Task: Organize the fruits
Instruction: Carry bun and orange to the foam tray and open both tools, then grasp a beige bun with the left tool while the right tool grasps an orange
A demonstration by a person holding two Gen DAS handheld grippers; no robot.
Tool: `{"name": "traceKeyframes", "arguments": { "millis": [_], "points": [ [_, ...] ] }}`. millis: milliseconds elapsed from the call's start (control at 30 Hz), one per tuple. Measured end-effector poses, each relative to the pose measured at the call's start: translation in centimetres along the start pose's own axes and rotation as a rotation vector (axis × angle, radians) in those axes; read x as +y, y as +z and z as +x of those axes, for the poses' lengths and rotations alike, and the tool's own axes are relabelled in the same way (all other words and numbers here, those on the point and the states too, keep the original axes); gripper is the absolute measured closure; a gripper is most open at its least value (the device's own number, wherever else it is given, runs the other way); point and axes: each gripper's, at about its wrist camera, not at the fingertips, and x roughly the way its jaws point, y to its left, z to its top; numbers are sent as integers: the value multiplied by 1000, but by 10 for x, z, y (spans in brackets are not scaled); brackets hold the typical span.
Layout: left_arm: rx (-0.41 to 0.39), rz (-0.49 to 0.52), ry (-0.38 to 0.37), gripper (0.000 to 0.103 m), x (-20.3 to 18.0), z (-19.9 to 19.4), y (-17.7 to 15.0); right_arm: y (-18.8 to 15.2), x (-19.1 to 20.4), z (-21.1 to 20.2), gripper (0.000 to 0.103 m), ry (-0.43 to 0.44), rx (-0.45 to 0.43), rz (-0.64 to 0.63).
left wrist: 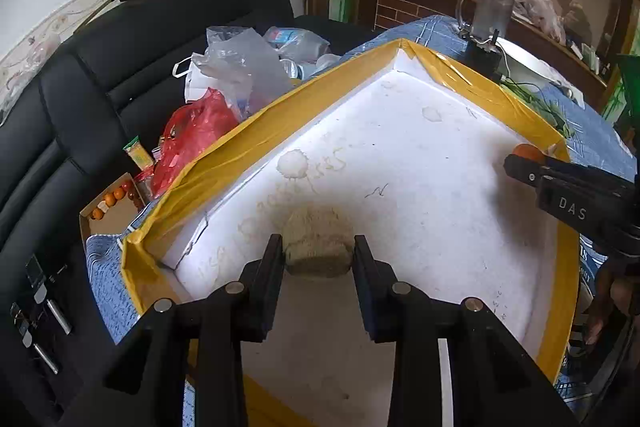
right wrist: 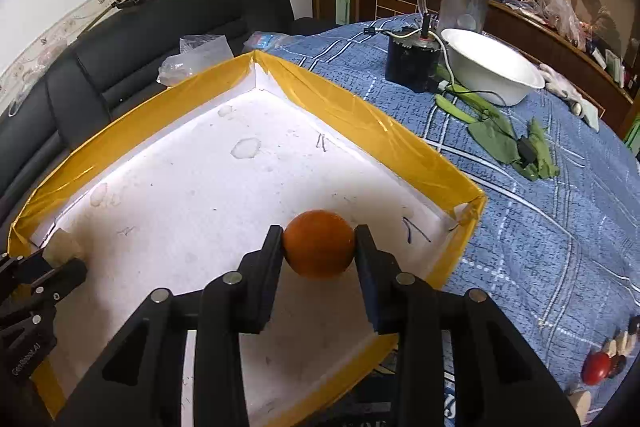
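Fruits are both in hand over the empty foam tray point(right wrist: 360, 131): left tool point(left wrist: 319, 251) clamps a tan kiwi-like fruit point(left wrist: 318, 243), right tool point(right wrist: 319, 251) clamps an orange point(right wrist: 319, 249), neither placed yet

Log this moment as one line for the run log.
left gripper: shut on pale tan rough fruit | right gripper: shut on round orange fruit | both over white foam tray, yellow-taped rim

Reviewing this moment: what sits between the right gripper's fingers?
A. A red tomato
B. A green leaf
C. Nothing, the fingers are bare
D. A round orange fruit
D. In the right wrist view the right gripper has both fingers pressed against the sides of a round orange fruit, held over the white foam tray with its yellow-taped rim.
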Motion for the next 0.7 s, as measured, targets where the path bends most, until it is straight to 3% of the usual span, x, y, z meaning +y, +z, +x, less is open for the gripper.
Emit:
{"name": "traceKeyframes", "arguments": {
  "millis": [33, 100, 133, 167, 233, 467, 700],
  "points": [
    [0, -4, -5, 70, 1, -1, 0, 0, 0, -3, 47, -9, -10, -1],
    [-3, -14, -14, 69, 3, -5, -1, 0, -2, -13, 40, -18, -37, -2],
    [-9, -21, -16, 62, 4, -8, 0, 0, -4, -17, 36, -25, -45, -2],
    [-18, -33, -12, 44, 6, -11, 0, -1, -5, -22, 34, -35, -57, -1],
    [-51, -68, 0, 24, 11, -20, 0, -2, -8, -33, 30, -38, -77, 3],
    [-123, -114, 2, 24, 15, -43, -4, -28, -30, -86, 21, -37, -155, 45],
    [-201, -76, -70, 23, -20, -65, -15, -92, -78, -151, 18, -63, -222, 160]
  ]
}}
